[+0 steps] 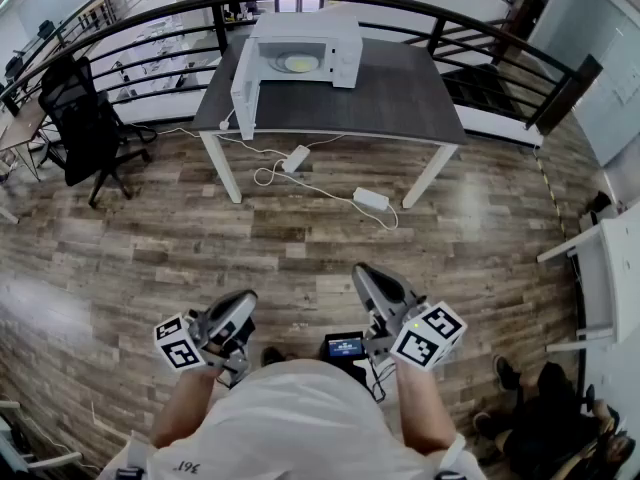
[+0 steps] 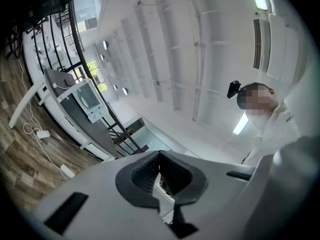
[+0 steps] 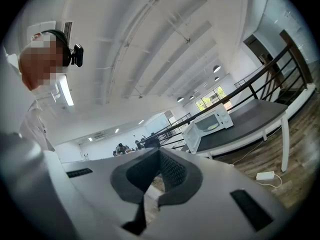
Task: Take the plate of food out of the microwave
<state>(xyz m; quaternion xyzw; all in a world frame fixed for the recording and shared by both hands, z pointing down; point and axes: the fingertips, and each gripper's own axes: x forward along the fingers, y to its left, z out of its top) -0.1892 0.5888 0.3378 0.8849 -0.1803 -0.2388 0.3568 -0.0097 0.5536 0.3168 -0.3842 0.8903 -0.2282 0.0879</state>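
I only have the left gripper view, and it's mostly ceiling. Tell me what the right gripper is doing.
Observer: The right gripper has its fingers shut together, with nothing between them.
Operator: Tell me how far we are from the microwave.
Observer: Far. In the head view, it and the left gripper are held close in to the wearer. A wide stretch of wood floor lies before the table that carries the microwave.
Operator: Report anyone near us.
Observer: A person in dark clothes is down low on the right gripper's side.
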